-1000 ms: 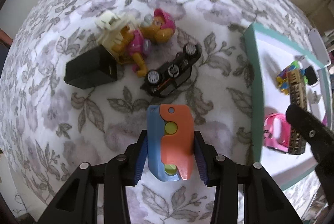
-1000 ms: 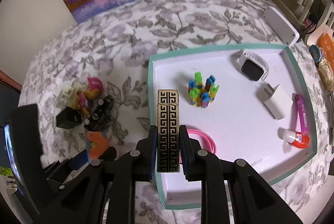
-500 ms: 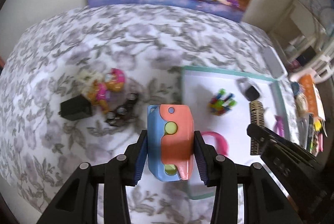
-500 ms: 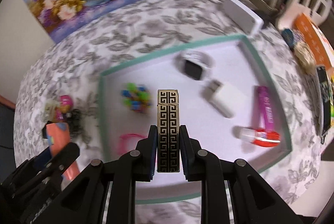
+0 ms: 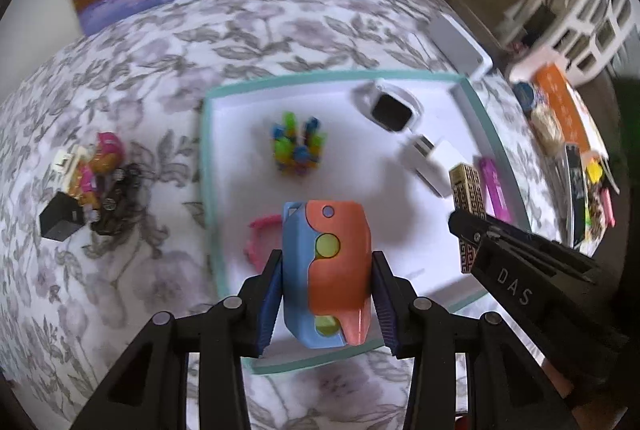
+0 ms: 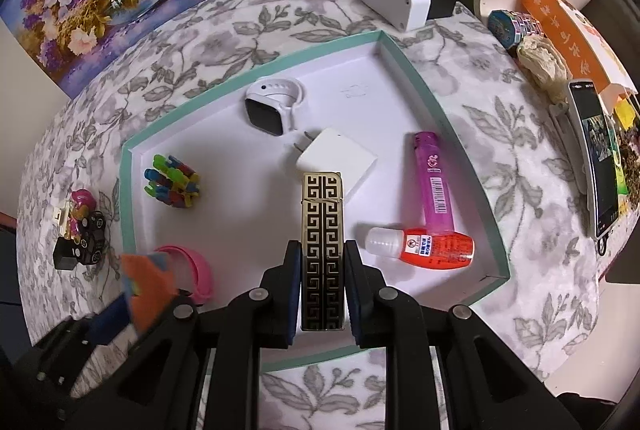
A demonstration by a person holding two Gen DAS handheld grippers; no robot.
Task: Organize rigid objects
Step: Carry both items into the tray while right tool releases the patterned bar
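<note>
Lighter [image 6: 322, 254], long axis running up the frame's centre, sits clamped in the right gripper [image 6: 322, 294] over the tray [image 6: 472, 165], further right than a second ago. Left gripper [image 5: 326, 294] clamps the orange-blue toy [image 5: 326, 270], now over the tray too.

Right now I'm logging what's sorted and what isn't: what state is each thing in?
Left gripper: shut on orange-and-blue plastic toy, above tray.
Right gripper: shut on gold-and-black patterned lighter, above tray.
Teal-rimmed white tray: holds several items.
White smartwatch: in tray.
White charger plug: in tray, flat.
Pink lighter: in tray, flat.
Black toy car: outside tray.
</note>
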